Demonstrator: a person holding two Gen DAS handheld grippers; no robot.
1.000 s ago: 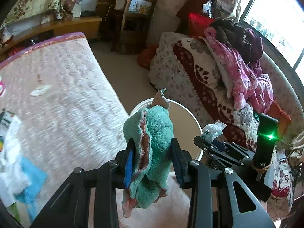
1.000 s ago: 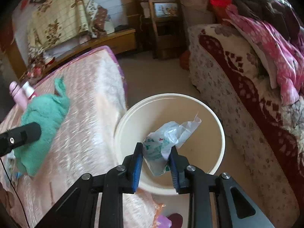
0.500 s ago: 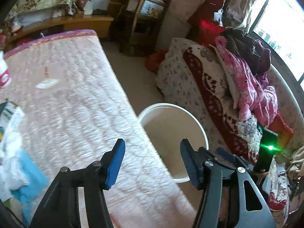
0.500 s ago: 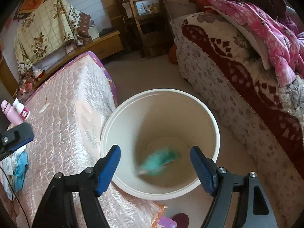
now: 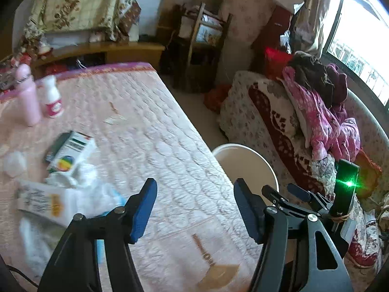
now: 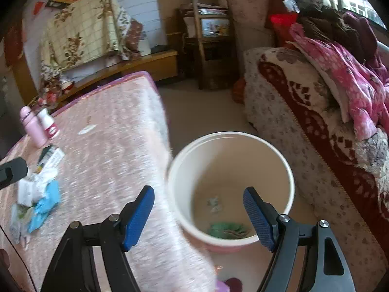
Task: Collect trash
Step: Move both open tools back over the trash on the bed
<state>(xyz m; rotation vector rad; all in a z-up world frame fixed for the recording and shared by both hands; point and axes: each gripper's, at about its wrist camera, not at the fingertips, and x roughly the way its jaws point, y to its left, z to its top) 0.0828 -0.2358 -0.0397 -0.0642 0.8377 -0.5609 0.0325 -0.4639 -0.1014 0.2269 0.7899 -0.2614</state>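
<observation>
The left gripper point(image 5: 194, 209) is hanging over the pink mattress point(image 5: 150, 131), its jaws opening with nothing between them, likely lining up for the litter heap point(image 5: 60, 194) of wrappers and a small box lying at the near left. The right gripper point(image 6: 198, 215) is hovering over the cream bucket point(image 6: 289, 182) standing on the floor just right of the mattress, jaws wide apart and empty; a green cloth point(image 6: 227, 230) and a crumpled wrapper point(image 6: 214, 204) are lying at the bottom, apparently as collected trash
</observation>
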